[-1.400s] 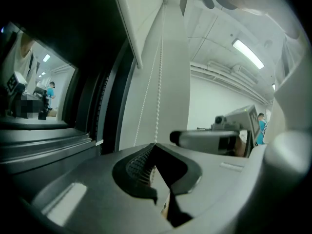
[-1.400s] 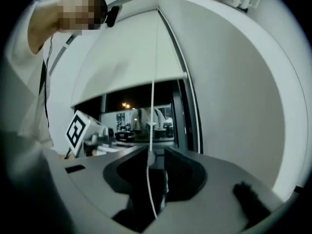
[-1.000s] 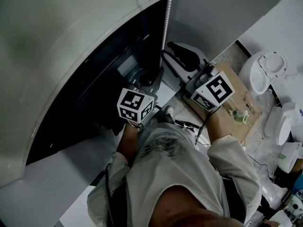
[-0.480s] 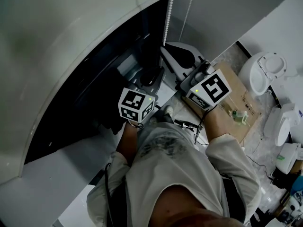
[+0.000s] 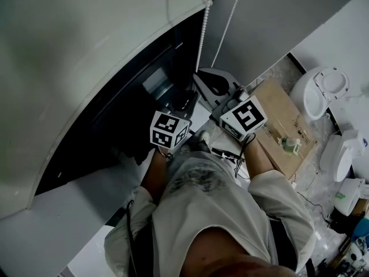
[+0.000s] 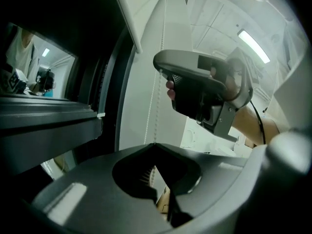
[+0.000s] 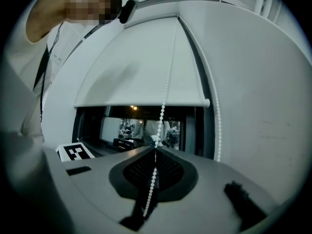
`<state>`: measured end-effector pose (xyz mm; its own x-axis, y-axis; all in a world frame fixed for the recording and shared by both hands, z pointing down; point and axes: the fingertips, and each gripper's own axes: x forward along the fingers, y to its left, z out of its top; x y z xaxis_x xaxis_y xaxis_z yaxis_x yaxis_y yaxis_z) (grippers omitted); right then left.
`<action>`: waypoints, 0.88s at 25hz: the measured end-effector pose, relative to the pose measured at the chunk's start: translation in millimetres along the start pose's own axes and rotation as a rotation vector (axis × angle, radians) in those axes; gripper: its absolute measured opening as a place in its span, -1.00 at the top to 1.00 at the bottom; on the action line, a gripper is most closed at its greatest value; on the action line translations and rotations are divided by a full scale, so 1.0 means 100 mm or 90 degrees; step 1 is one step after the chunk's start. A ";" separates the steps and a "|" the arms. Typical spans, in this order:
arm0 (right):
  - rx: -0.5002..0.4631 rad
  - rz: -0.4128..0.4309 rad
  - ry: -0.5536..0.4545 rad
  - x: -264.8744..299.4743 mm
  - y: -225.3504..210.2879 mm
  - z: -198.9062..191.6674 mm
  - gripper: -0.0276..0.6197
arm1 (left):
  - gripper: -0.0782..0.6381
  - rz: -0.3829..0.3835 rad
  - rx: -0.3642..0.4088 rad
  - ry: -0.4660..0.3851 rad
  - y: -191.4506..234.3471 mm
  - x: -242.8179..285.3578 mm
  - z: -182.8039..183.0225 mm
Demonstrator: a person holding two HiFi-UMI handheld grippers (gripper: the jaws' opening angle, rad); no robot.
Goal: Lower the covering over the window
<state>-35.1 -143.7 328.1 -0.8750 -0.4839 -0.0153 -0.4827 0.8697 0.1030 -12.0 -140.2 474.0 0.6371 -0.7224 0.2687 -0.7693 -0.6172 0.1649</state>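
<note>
Hanging at the far left is the white roller blind (image 5: 86,51). It covers the top part of the window (image 5: 115,114). A dark strip of glass shows under its bottom bar, so the blind is only part way down.

Next comes the left gripper (image 6: 155,145), held low in front of the dark glass. Its two jaws are pressed tight together. A thin line of white beads comes straight down to the spot where the jaws meet. I cannot tell if the jaws pinch it or just touch it.

The bead chain (image 7: 163,106) hangs down from the top at the right end of the blind. It has two strands. One strand runs right through the middle of the right gripper (image 7: 156,150). The jaws of that gripper are squeezed shut on it, and the beads go on down between the jaws. The other strand (image 7: 217,126) hangs loose just beside it, next to the grey wall (image 7: 263,106).

From the head view, the right gripper sits up higher than the left one, and both cubes are close to the person's pale shirt (image 5: 213,212).

Farther right, a brown cardboard box (image 5: 282,126) lies flat on the floor. Past the box, a white bowl-shaped thing (image 5: 320,88) stands near the right edge.
</note>
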 end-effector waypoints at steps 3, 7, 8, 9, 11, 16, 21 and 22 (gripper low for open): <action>0.013 -0.002 0.017 -0.02 0.02 -0.17 0.86 | 0.76 0.001 -0.011 0.018 0.01 0.02 -0.17; 0.026 -0.003 0.033 -0.06 0.06 -0.35 0.86 | 0.76 0.000 -0.026 0.038 0.00 0.03 -0.34; 0.029 -0.003 0.035 -0.07 0.07 -0.38 0.86 | 0.76 0.000 -0.028 0.042 0.00 0.03 -0.38; 0.032 -0.002 0.037 -0.08 0.08 -0.41 0.86 | 0.76 0.000 -0.030 0.045 -0.01 0.03 -0.41; 0.034 -0.001 0.043 -0.09 0.10 -0.48 0.86 | 0.76 0.000 -0.033 0.050 -0.01 0.03 -0.45; 0.042 -0.004 0.051 -0.12 0.12 -0.54 0.86 | 0.75 0.000 -0.031 0.047 -0.05 -0.03 -0.43; 0.041 -0.009 0.050 -0.15 0.11 -0.55 0.86 | 0.60 -0.007 -0.014 0.021 -0.13 -0.22 -0.19; 0.041 -0.010 0.050 -0.16 0.10 -0.55 0.86 | 0.56 -0.009 -0.010 0.012 -0.14 -0.26 -0.11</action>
<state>-24.4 -132.5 384.1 -0.8628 -0.5016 0.0622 -0.5001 0.8651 0.0389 -18.1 -108.8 474.9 0.6468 -0.7080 0.2835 -0.7612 -0.6220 0.1835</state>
